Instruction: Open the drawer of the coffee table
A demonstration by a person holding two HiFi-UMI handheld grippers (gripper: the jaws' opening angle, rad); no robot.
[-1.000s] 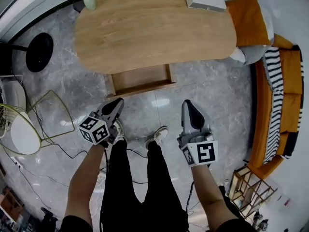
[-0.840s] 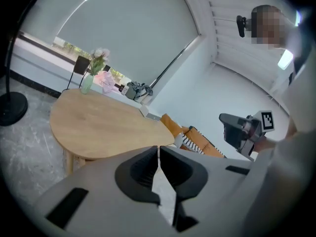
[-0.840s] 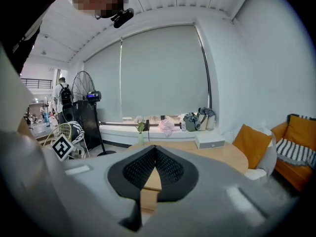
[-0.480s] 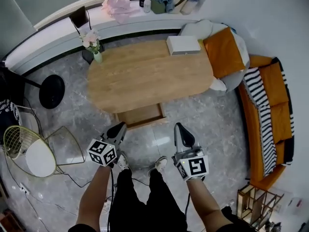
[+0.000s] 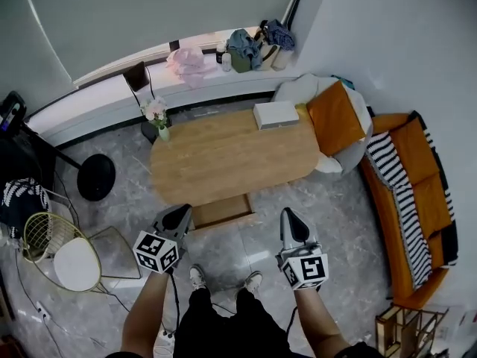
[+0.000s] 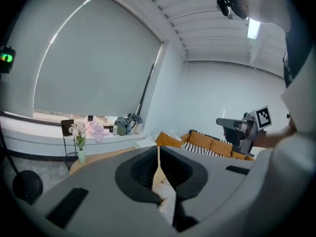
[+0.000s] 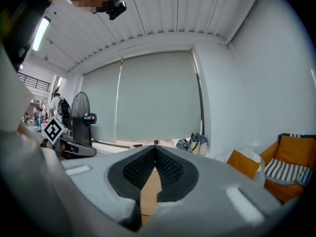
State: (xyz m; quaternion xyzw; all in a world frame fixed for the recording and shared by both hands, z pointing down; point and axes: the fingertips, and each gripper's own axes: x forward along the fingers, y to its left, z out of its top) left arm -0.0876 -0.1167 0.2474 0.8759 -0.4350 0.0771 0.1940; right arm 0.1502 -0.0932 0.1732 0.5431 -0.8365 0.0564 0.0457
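Though open, drawer (image 5: 221, 211) below left gripper (image 5: 180, 213)

Grey marble floor (image 5: 350, 222); white wall (image 5: 402, 43) on the right; grey roller blind (image 5: 149, 13) over a wide window; orange sofa (image 5: 417, 148) with striped throw (image 5: 399, 192); wire chair (image 5: 74, 263) at left; strip light (image 6: 253, 28) overhead.

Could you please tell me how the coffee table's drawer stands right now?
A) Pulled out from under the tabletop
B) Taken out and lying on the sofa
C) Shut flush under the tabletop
A: in the head view the drawer juts out past the near edge of the table, its inside showing.
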